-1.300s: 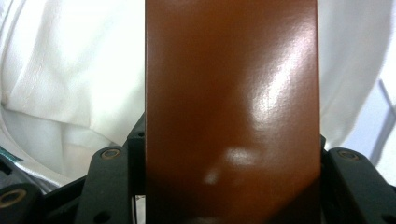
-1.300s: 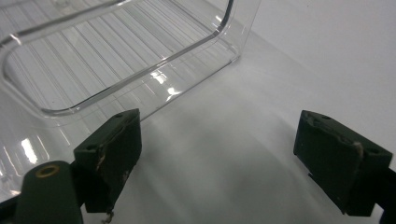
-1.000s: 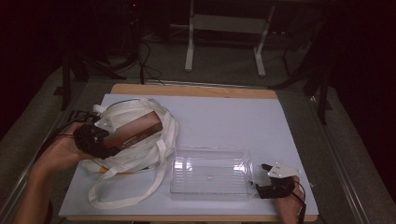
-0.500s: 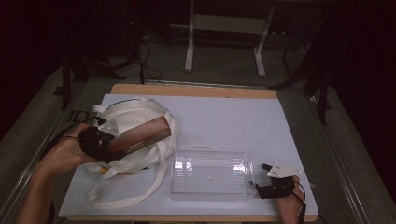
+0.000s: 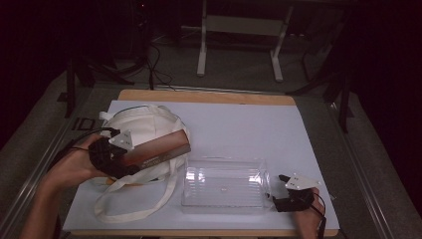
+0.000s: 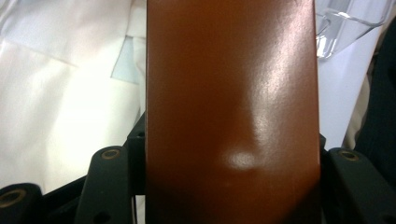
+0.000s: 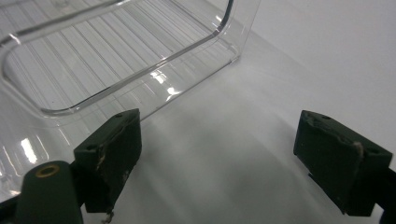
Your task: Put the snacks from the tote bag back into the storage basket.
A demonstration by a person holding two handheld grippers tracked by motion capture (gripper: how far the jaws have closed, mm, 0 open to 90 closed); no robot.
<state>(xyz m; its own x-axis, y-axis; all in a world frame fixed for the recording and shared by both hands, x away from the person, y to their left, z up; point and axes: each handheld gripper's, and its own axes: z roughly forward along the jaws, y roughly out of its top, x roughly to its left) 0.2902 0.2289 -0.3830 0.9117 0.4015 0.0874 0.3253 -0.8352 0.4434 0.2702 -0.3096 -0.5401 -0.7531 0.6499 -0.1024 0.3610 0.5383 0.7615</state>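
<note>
One clear tray [image 5: 223, 186] beside tote [image 5: 144, 124]

The brown box [image 6: 232, 107] runs off the frame's top and bottom, hiding the left gripper's [image 6: 232, 205] jaw tips. The clear tray [image 7: 116, 56] is cut off at upper left.

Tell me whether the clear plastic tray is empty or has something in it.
Empty. In the high view the clear tray shows only its ribbed floor, and the brown box is still outside it, held over the white tote bag by the left gripper.
</note>
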